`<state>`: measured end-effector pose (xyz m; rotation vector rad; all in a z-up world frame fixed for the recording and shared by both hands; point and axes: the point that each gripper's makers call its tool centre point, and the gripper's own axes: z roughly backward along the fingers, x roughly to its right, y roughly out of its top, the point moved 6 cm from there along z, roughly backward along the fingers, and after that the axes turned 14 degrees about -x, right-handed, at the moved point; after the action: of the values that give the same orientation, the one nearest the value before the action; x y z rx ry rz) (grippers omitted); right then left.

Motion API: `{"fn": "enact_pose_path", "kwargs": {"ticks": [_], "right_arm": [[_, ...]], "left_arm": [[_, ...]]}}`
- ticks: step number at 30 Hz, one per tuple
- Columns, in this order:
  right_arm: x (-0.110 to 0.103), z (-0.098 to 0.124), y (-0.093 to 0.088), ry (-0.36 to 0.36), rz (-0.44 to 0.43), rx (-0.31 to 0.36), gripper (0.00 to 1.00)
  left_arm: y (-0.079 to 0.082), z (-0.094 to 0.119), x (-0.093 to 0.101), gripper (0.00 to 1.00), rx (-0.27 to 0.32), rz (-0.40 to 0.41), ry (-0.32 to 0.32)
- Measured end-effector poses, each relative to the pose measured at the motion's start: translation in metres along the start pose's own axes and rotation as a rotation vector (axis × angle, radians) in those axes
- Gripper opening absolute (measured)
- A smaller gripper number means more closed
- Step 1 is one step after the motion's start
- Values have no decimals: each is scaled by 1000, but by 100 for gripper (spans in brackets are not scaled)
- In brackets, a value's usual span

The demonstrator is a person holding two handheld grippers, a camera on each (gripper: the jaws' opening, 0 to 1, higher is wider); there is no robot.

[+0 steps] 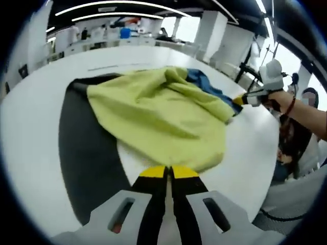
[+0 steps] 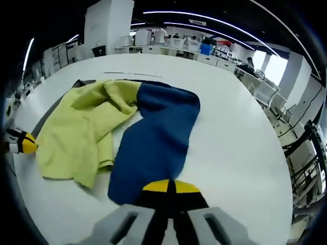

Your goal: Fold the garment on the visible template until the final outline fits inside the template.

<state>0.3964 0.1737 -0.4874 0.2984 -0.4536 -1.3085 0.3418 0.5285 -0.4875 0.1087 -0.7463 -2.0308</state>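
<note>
We see the crumpled yellow-green and blue cloth garment (image 1: 158,115) mid-frame over the dark template panel (image 1: 87,148) on the white table (image 2: 235,148), left gripper (image 1: 169,172) clenched on its yellow hem, right gripper (image 2: 170,187) clenched on its blue edge.

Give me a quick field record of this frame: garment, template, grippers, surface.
garment: yellow-and-blue garment, crumpled, not yet folded flat
yellow part: bunched, lying partly over the template
blue part: spread on the table
template: dark template, partly covered by the garment
left gripper: shut on the yellow edge
right gripper: shut on the blue edge
surface: white table
</note>
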Motion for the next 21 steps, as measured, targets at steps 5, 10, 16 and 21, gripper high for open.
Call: {"fn": "enact_pose_path", "kwargs": {"ticks": [5, 10, 16, 21], "right_arm": [[25, -2, -2, -39, 7, -19, 0], [46, -2, -6, -90, 42, -49, 0], [70, 0, -9, -146, 63, -79, 0], [84, -1, -11, -172, 85, -96, 0]], "left_arm": [[-7, 5, -7, 0, -33, -28, 1], [-11, 12, -10, 0, -55, -27, -19], [-16, 19, -17, 0, -91, -48, -22], [-18, 25, -21, 0, -105, -62, -38]]}}
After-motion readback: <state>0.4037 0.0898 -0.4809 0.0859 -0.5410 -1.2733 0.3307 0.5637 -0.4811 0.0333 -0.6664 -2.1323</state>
